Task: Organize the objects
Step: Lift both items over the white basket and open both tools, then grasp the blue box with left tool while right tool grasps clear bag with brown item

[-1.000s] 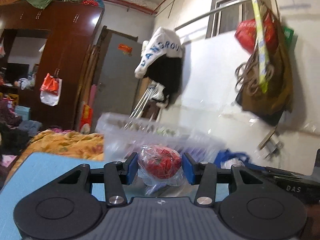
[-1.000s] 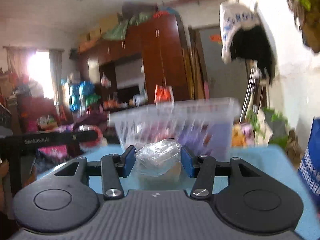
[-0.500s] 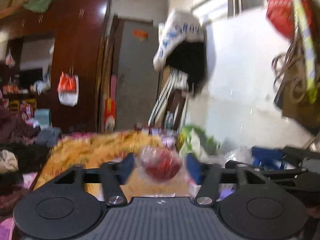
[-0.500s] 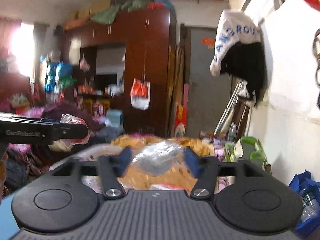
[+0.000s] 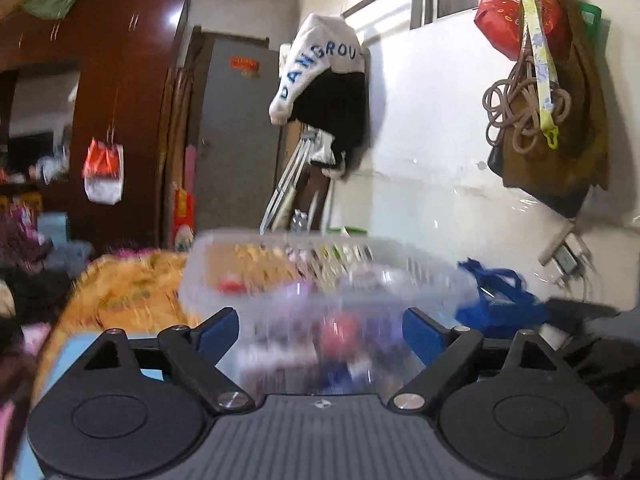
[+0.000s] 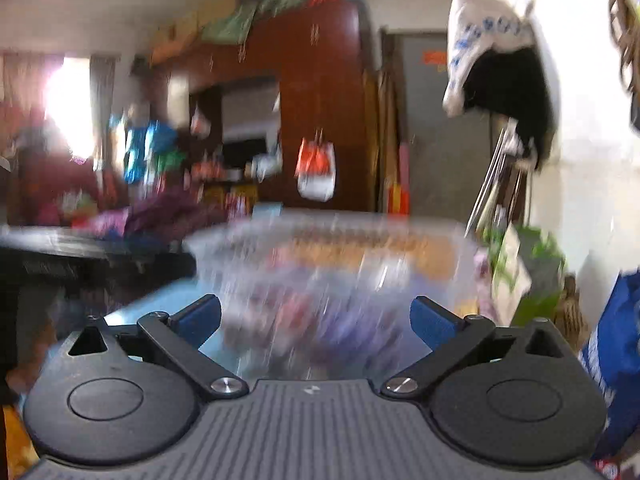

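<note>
A clear plastic bin (image 5: 280,240) stands on the blue table (image 5: 76,352) just ahead of my left gripper (image 5: 321,332). That gripper's jaws are opening, and its blue pads (image 5: 218,330) press on nothing. Through the bin's wall shows a blurred red shape (image 5: 340,330) among other items. In the right wrist view the same bin (image 6: 320,226) fills the middle, smeared by motion. My right gripper (image 6: 316,322) is opening wide in front of it and is also empty. The clear bag it held cannot be picked out.
A blue bag (image 5: 496,300) lies right of the bin, by the white wall. Orange bedding (image 5: 128,284) lies behind the table on the left. The left gripper's dark body (image 6: 80,264) crosses the right wrist view's left side. A brown wardrobe (image 6: 320,100) stands behind.
Both grippers have let go. The red bagged item has left the left jaws and the clear bag the right jaws. Both pairs of jaws have spread wide, and the bin fills the view again.
</note>
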The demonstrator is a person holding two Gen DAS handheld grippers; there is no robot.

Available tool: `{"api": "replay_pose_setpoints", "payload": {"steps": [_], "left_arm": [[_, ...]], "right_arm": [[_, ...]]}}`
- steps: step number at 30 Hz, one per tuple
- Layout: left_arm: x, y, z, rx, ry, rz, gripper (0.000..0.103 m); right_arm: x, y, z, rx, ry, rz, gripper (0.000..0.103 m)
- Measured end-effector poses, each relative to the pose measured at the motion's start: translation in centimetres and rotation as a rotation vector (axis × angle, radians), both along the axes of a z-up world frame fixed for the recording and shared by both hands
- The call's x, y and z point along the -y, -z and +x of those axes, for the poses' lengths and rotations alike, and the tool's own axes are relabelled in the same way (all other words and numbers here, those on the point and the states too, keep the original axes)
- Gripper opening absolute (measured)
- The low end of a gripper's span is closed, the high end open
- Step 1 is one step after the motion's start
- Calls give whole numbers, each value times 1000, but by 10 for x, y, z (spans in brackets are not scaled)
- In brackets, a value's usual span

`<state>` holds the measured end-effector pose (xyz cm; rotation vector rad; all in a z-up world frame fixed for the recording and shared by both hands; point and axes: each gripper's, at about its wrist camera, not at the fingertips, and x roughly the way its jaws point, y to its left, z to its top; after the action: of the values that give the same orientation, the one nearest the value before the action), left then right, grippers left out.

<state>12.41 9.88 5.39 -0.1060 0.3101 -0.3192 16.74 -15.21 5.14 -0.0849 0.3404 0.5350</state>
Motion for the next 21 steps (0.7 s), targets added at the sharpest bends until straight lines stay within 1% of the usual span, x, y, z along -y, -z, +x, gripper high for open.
{"api": "replay_pose_setpoints", "payload": {"steps": [2,6,9,12,15,16,17,19,21], "left_arm": [[-9,13,-1,-32,-9,-34,91],[-27,32,0,-74,-83,-69,91],[-37,41,-1,-103,-76,-110,91],[-39,47,2,-118,-79,-111,91],[-33,51,5,-133,-65,-102,91],[-31,53,5,-136,-60,-96,91],[-28,55,5,-140,-56,-89,91],[-21,58,5,-149,-50,-80,91],[-8,60,8,-159,-31,-54,91]], "right_arm": [[-11,14,8,-47,-13,-34,103],[-32,31,25,-131,-39,-69,103],[-43,38,30,-155,-53,-101,103],[-50,47,32,-178,-51,-147,103],[-52,48,33,-182,-36,-178,103],[-50,47,32,-179,-27,-181,96],[-46,47,30,-176,-21,-175,85],[-35,45,22,-164,-18,-164,85],[-19,43,12,-144,-7,-130,85]]}}
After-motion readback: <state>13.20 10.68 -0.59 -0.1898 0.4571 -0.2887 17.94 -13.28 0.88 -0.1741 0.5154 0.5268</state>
